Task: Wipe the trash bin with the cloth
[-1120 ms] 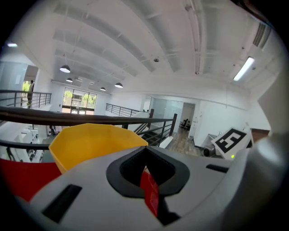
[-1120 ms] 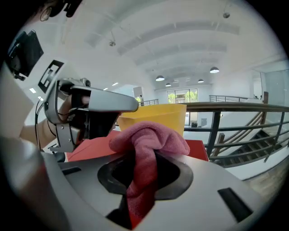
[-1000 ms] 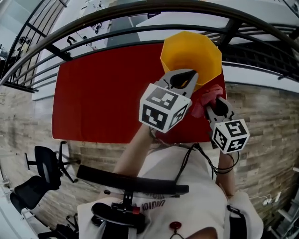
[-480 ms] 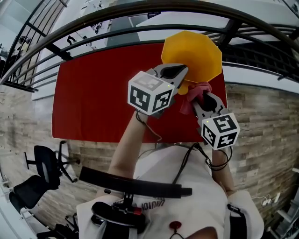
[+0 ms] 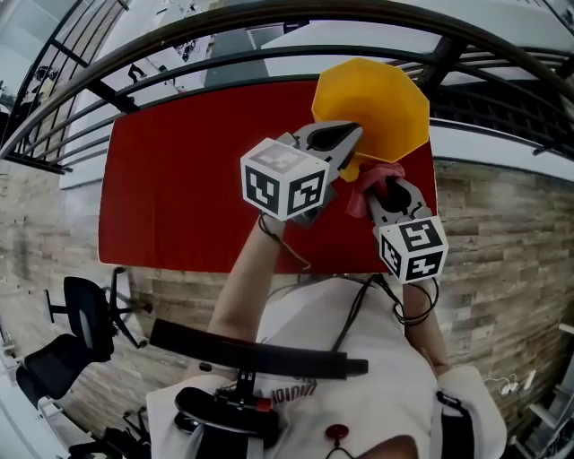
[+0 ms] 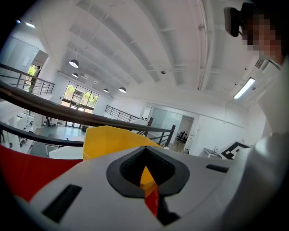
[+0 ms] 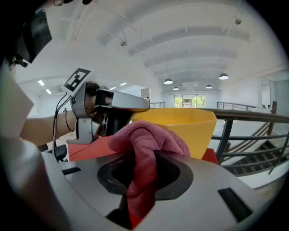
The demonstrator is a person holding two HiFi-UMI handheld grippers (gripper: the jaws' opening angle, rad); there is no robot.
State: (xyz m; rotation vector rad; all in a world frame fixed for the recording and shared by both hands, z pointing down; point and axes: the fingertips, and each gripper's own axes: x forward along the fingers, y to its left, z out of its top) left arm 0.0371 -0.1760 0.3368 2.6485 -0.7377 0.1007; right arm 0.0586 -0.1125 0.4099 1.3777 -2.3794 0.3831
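Observation:
A yellow trash bin stands at the far right of a red table. My left gripper is at the bin's near-left rim, shut, and yellow wall shows between its jaws in the left gripper view. The right gripper view shows that left gripper meeting the rim of the bin. My right gripper sits just in front of the bin, shut on a bunched pink cloth. The cloth hides the fingertips of the right gripper.
A dark curved railing runs behind the table, with stairs at the far right. A stone-tiled floor lies around the table. An office chair stands at the lower left. The person's forearms reach up from the bottom.
The left gripper's cube swung left and up while its jaws stayed at the bin's rim. The right gripper carried the cloth left and closer to the bin.

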